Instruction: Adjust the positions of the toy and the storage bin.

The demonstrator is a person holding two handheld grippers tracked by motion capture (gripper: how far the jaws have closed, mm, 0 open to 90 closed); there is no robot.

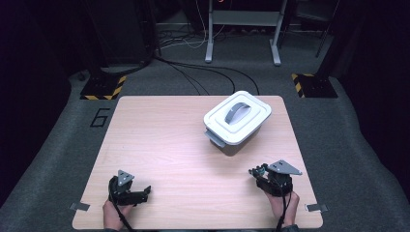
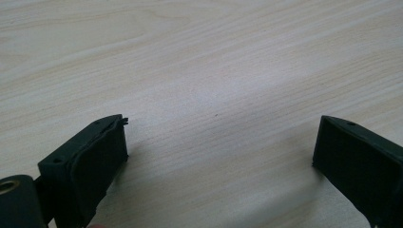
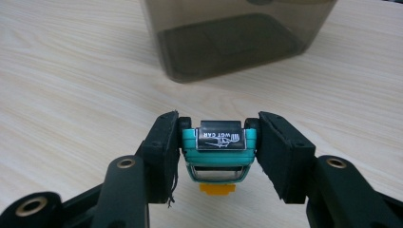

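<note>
- The table (image 1: 159, 145) carries a lidded box (image 1: 237, 118) at its far right; the lid is on.
- Your left claw (image 2: 218, 142) stands spread over bare wood, holding nothing.
- Your right claw (image 3: 216, 142) pinches a small teal toy car (image 3: 218, 145) just in front of the box.
- I judge you are carrying the car; next the lid must come off, probably with the free claw.

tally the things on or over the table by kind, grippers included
grippers: 2, the left gripper with jaws open over bare wood, the right gripper shut on a toy
lidded containers: 1, the smoky bin with its white lid on
toy cars: 1, the teal toy car between the right jaws
total: 4
</note>
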